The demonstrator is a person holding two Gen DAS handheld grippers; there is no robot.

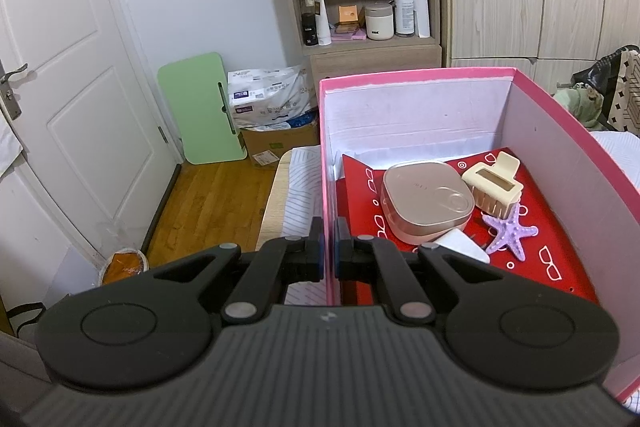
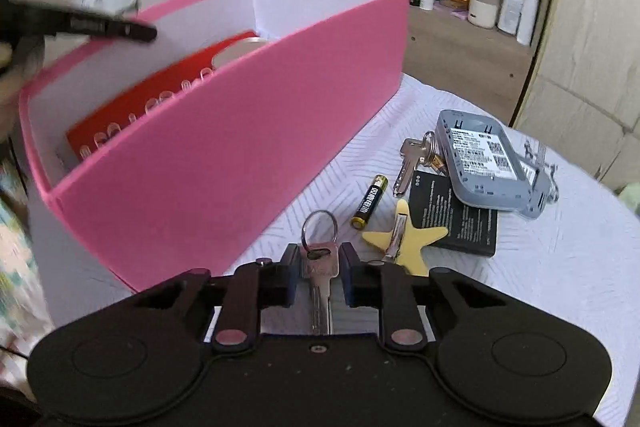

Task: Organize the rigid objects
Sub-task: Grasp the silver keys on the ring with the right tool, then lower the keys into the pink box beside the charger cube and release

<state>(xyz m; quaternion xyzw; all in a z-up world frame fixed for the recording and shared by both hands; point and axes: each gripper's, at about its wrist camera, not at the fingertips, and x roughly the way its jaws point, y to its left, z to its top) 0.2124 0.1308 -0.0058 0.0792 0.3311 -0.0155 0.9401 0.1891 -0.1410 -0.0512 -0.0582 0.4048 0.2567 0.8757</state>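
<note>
The left gripper (image 1: 328,243) has its jaws squeezed tight on the side wall of the pink box (image 1: 420,73). Inside the box lie a rose-gold case (image 1: 424,201), a cream hair clip (image 1: 494,185) and a purple starfish (image 1: 510,233). The right gripper (image 2: 319,269) has its jaws a little apart around a silver key (image 2: 320,279) lying on the bench (image 2: 560,267). Whether they squeeze it, I cannot tell. A battery (image 2: 369,201) and a yellow star (image 2: 408,241) lie near.

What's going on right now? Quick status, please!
Left gripper clamped on pink box wall. Right gripper around silver key on the table, pads not clearly pressing. Nothing blocking; battery lies nearby.
</note>
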